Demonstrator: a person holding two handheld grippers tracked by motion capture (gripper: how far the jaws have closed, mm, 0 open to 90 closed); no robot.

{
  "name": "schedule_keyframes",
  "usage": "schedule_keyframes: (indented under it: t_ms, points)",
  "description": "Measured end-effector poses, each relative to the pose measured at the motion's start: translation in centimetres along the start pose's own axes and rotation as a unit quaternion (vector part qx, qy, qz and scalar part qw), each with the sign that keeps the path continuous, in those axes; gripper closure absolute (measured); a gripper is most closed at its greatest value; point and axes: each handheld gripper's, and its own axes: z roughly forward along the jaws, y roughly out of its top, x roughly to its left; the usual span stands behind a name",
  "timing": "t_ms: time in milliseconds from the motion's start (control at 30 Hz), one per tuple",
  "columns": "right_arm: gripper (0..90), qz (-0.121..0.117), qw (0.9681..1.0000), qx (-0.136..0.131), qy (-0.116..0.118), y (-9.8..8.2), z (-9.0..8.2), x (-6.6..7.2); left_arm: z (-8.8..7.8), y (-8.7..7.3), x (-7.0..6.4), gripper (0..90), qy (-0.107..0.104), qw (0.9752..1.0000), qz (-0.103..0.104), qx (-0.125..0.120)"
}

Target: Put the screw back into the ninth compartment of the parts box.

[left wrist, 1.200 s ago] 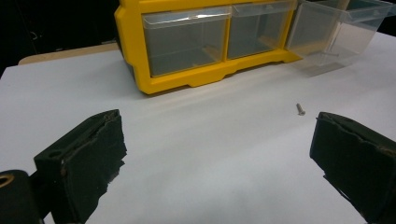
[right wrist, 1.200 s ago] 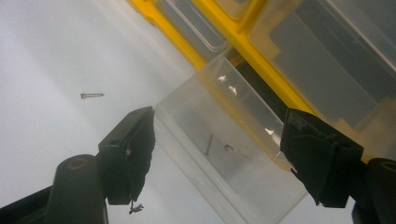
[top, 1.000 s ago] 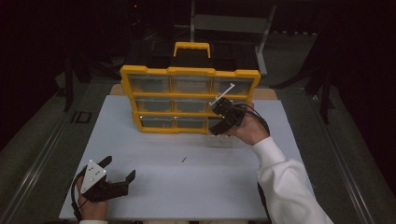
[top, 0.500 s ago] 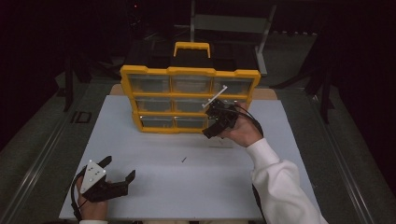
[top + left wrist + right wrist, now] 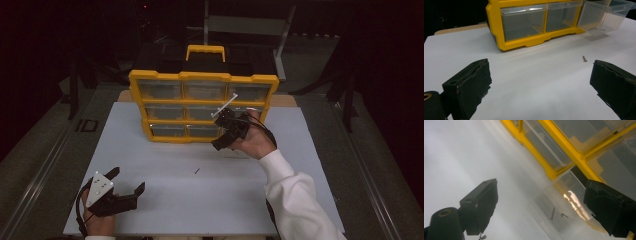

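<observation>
Drawer (image 5: 559, 217) pulled out at lower right of yellow organizer (image 5: 202, 107), centre of high view; two screws (image 5: 557, 214) inside. Right gripper (image 5: 226, 132) just above it, jaws just opened wide, nothing between. Left gripper (image 5: 120, 192) rests lower left on table (image 5: 200, 200), jaws spread, empty. Loose screw (image 5: 584, 58) on table.

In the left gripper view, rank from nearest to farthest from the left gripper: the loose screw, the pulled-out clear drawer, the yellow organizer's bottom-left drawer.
From the left gripper:
1. Loose screw, on the white table ahead, toward the right.
2. Bottom-left drawer of the yellow organizer, ahead and slightly left.
3. Pulled-out clear drawer, far right; close to item 2 in distance, so that order is uncertain.
</observation>
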Motion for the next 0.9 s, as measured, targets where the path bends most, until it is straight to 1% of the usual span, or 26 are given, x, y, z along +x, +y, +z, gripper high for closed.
schedule_keyframes:
  t_ms: [500, 700, 733, 800, 833, 900]
  points:
    - [11.8, -0.015, 0.9998, -0.001, 0.009, 0.6, 1.3, 1.7, 0.0, 0.0, 0.0, 3.4, 0.000, 1.0000, 0.000, 0.000]
    - [11.8, -0.017, 0.9998, -0.001, 0.013, 0.9, 1.8, 2.5, -0.1, 0.0, 0.0, 3.4, 0.001, 1.0000, 0.000, 0.000]
    - [11.8, -0.021, 0.9997, -0.004, 0.015, 0.9, 1.9, 2.5, -0.1, 0.0, 0.0, 3.4, 0.001, 1.0000, 0.000, -0.001]
    - [11.8, -0.018, 0.9997, -0.002, 0.016, 1.0, 2.0, 2.8, -0.1, 0.0, 0.0, 3.4, 0.001, 1.0000, 0.001, 0.000]
    - [11.8, -0.022, 0.9996, -0.005, 0.017, 1.1, 2.1, 2.9, -0.1, 0.0, 0.0, 3.4, 0.001, 1.0000, 0.001, 0.000]
    - [11.8, -0.022, 0.9996, -0.003, 0.018, 1.2, 2.3, 3.1, -0.1, 0.0, 0.1, 3.4, 0.001, 1.0000, 0.000, -0.001]
